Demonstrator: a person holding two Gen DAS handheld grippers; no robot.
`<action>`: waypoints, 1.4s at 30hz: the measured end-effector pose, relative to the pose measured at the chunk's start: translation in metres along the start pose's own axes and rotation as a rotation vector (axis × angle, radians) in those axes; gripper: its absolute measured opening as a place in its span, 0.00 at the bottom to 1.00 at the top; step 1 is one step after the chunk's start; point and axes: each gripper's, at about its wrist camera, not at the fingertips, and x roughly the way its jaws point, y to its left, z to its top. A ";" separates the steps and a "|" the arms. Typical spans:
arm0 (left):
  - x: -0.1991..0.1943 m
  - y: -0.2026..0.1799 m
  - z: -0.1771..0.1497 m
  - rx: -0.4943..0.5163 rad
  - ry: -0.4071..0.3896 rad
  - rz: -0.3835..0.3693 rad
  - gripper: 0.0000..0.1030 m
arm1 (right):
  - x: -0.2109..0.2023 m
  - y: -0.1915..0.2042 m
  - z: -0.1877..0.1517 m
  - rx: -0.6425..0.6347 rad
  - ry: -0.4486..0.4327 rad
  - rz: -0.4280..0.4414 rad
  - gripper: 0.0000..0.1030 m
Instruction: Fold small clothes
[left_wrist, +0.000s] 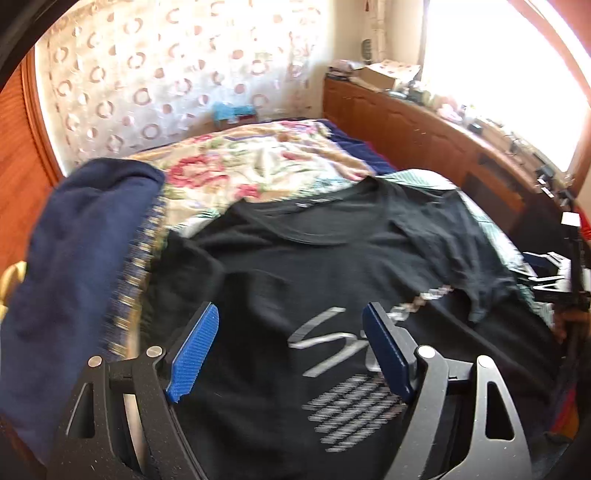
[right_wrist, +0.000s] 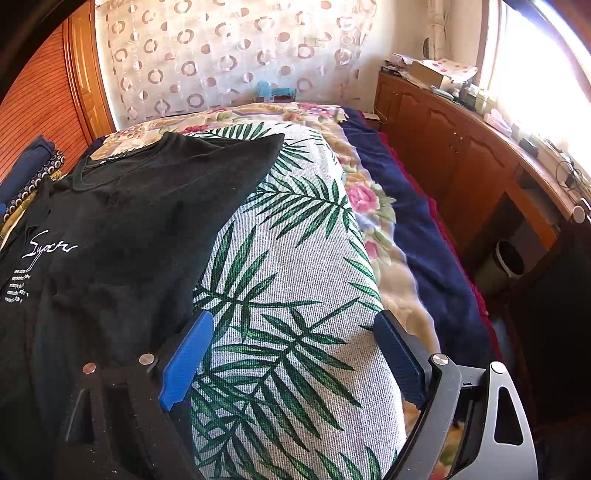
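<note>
L tongs (left_wrist: 290, 350) agape, over black tee (left_wrist: 295, 258)

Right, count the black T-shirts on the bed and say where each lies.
1. The black T-shirt lies spread on the leaf-print cover, printed front up, collar toward the curtain. The dark blue pile beside it could hide more.

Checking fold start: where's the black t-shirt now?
The black t-shirt lies flat on the palm-leaf cloth, left side of the right wrist view; the folded navy clothes sit just beyond its left edge.
</note>
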 end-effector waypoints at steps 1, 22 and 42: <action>0.002 0.006 0.001 0.007 0.004 0.015 0.75 | 0.000 0.000 0.001 -0.002 0.003 0.001 0.87; 0.079 0.033 0.020 0.133 0.226 0.228 0.43 | 0.021 0.014 0.032 -0.058 -0.075 0.105 0.87; 0.034 0.052 0.050 0.018 0.076 0.259 0.03 | 0.035 0.013 0.033 -0.027 -0.054 0.133 0.87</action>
